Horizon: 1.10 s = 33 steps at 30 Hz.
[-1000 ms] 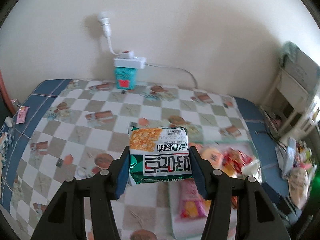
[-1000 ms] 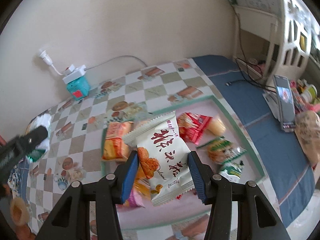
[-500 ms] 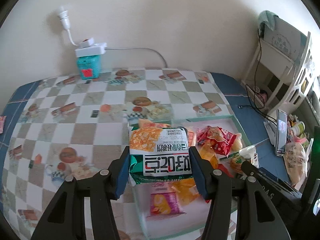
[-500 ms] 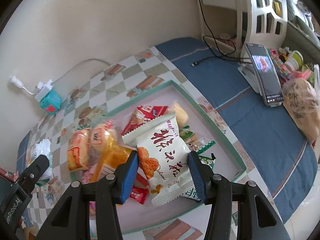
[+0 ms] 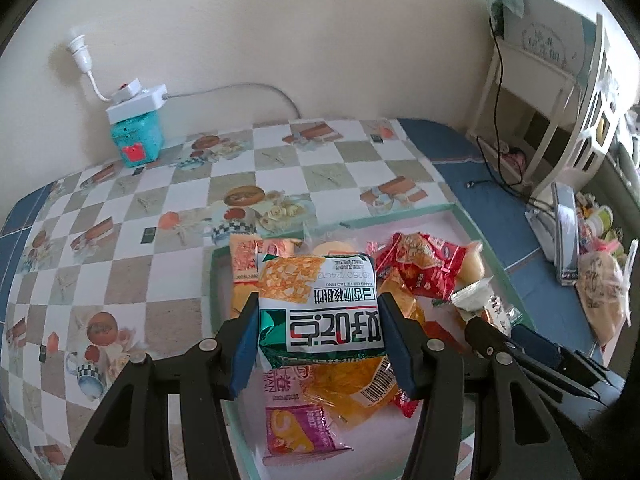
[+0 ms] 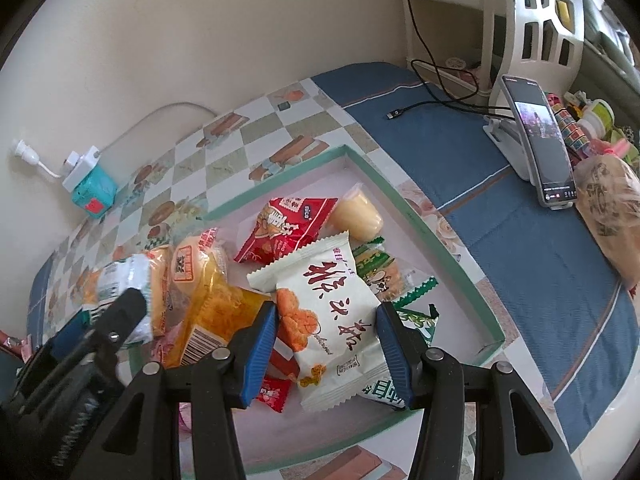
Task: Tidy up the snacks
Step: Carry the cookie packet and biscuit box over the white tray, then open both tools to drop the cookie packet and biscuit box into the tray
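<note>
My left gripper (image 5: 318,334) is shut on a green and white snack packet (image 5: 318,308) and holds it over the left half of a shallow green-rimmed tray (image 5: 490,248). My right gripper (image 6: 326,354) is shut on a white snack packet with red script (image 6: 326,316) over the tray's (image 6: 420,220) near right part. In the tray lie several snacks: a red packet (image 6: 286,226), a pale yellow jelly (image 6: 356,216), orange packets (image 6: 212,316) and a pink packet (image 5: 300,426). The left gripper also shows at the left of the right wrist view (image 6: 100,320).
The tray sits on a checkered tablecloth (image 5: 160,216). A teal box with a white power strip (image 5: 136,128) stands by the wall. A phone on a stand (image 6: 540,144), a cable (image 6: 432,104), a bagged item (image 6: 612,204) and a white shelf (image 6: 536,16) are to the right.
Both grippers have moved closer to the tray with their packets still held; the left one swung right from over the tablecloth to above the tray's snacks.
</note>
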### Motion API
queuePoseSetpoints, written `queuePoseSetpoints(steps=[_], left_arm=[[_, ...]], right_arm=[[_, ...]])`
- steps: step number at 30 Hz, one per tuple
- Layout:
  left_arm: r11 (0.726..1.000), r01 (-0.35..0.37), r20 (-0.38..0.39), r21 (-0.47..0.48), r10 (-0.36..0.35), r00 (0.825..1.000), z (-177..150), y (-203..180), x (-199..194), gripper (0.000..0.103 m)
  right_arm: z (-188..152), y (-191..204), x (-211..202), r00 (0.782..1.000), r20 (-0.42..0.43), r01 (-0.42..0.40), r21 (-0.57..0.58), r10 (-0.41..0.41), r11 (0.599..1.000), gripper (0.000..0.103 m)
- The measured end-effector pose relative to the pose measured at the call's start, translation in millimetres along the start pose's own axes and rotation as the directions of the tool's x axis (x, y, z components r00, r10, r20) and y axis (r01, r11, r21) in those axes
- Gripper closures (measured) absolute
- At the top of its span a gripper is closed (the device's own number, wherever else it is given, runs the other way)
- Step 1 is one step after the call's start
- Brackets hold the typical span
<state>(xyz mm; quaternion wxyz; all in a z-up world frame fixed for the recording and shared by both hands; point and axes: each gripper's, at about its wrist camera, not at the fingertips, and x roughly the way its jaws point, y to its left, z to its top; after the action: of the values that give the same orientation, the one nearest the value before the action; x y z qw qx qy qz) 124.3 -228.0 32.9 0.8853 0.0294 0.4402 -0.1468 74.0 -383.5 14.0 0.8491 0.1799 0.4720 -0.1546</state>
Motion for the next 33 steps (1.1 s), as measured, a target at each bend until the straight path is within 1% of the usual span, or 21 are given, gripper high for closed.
queuePoseSetpoints(steps=[2, 4, 6, 9, 11, 12, 13, 15, 16, 17, 18, 19, 22, 25, 26, 27, 28, 33], left_arm=[[1.000, 0.003, -0.017, 0.002, -0.003, 1.000, -1.8, -1.1, 6.8, 0.044], [1.000, 0.001, -0.034, -0.005, -0.001, 0.999, -2.3, 0.3, 10.2, 0.041], [1.000, 0.002, -0.025, -0.005, -0.002, 1.000, -1.9, 1.7, 8.4, 0.038], [1.000, 0.001, -0.014, -0.002, -0.001, 1.000, -0.2, 3.9, 2.0, 0.037], [1.000, -0.007, -0.007, -0.005, 0.007, 1.000, 1.2, 7.0, -3.2, 0.033], [1.000, -0.012, -0.005, -0.007, 0.012, 1.000, 1.7, 9.0, -5.7, 0.025], [1.000, -0.018, -0.002, -0.012, 0.018, 1.000, 2.2, 11.8, -8.8, 0.024], [0.999, -0.035, 0.009, -0.033, 0.035, 0.999, 3.4, 20.2, -15.9, 0.023], [0.998, -0.047, 0.010, -0.053, 0.047, 0.999, 3.7, 26.8, -19.6, 0.021], [0.996, -0.056, 0.010, -0.069, 0.057, 0.998, 3.8, 31.8, -21.3, 0.018], [0.994, -0.066, 0.009, -0.091, 0.067, 0.998, 3.4, 37.8, -22.9, 0.013], [0.989, -0.080, 0.003, -0.123, 0.081, 0.997, 2.1, 46.8, -24.5, 0.011], [0.976, -0.114, -0.031, -0.186, 0.110, 0.993, -3.0, 65.4, -22.8, 0.009], [0.955, -0.177, -0.081, -0.237, 0.162, 0.983, -12.1, 81.4, -19.0, 0.002], [0.948, -0.197, -0.101, -0.249, 0.177, 0.979, -15.8, 85.9, -17.5, 0.002], [0.941, -0.217, -0.119, -0.260, 0.191, 0.974, -19.5, 90.2, -16.4, 0.002], [0.935, -0.232, -0.134, -0.268, 0.202, 0.970, -22.9, 93.7, -15.8, 0.002], [0.920, -0.258, -0.153, -0.294, 0.221, 0.963, -36.4, 104.9, -24.3, 0.002]], right_arm=[[-0.7, 1.2, 2.1, 1.000, -0.009, 0.001, -0.006, -0.001, 1.000, 0.048], [-1.1, 1.7, 3.5, 1.000, -0.013, 0.014, -0.013, -0.014, 1.000, 0.048], [-1.1, 1.3, 4.3, 1.000, -0.017, 0.010, -0.013, -0.010, 1.000, 0.048], [-0.7, 2.2, 3.1, 1.000, -0.014, 0.010, -0.016, -0.010, 1.000, 0.048], [-1.2, 3.5, 2.7, 1.000, -0.014, 0.010, -0.021, -0.010, 1.000, 0.048], [-1.4, 4.2, 2.7, 1.000, -0.015, 0.010, -0.023, -0.011, 1.000, 0.048], [-1.5, 4.9, 2.8, 1.000, -0.016, 0.010, -0.025, -0.011, 1.000, 0.047], [-1.9, 6.4, 2.1, 1.000, -0.014, 0.007, -0.028, -0.007, 1.000, 0.042], [-1.9, 7.6, 2.0, 1.000, -0.013, 0.008, -0.031, -0.008, 0.999, 0.035], [-2.4, 8.8, 2.1, 1.000, -0.012, 0.012, -0.034, -0.012, 0.999, 0.031], [-3.2, 10.3, 2.3, 1.000, -0.012, 0.015, -0.040, -0.016, 0.999, 0.031], [-4.3, 11.8, 2.7, 1.000, -0.015, 0.016, -0.047, -0.017, 0.999, 0.030], [-7.5, 14.4, 4.3, 0.999, -0.019, 0.027, -0.060, -0.029, 0.998, 0.023], [-11.2, 17.0, 3.8, 0.999, -0.015, 0.041, -0.077, -0.042, 0.996, 0.022], [-12.3, 17.6, 3.4, 0.999, -0.013, 0.044, -0.081, -0.045, 0.996, 0.014], [-14.4, 18.9, 3.1, 0.999, -0.010, 0.050, -0.087, -0.051, 0.995, 0.009], [-16.0, 19.9, 2.6, 0.999, -0.008, 0.053, -0.091, -0.054, 0.994, 0.000], [-25.6, 27.3, -2.6, 0.999, 0.006, 0.052, -0.115, -0.051, 0.992, 0.000]])
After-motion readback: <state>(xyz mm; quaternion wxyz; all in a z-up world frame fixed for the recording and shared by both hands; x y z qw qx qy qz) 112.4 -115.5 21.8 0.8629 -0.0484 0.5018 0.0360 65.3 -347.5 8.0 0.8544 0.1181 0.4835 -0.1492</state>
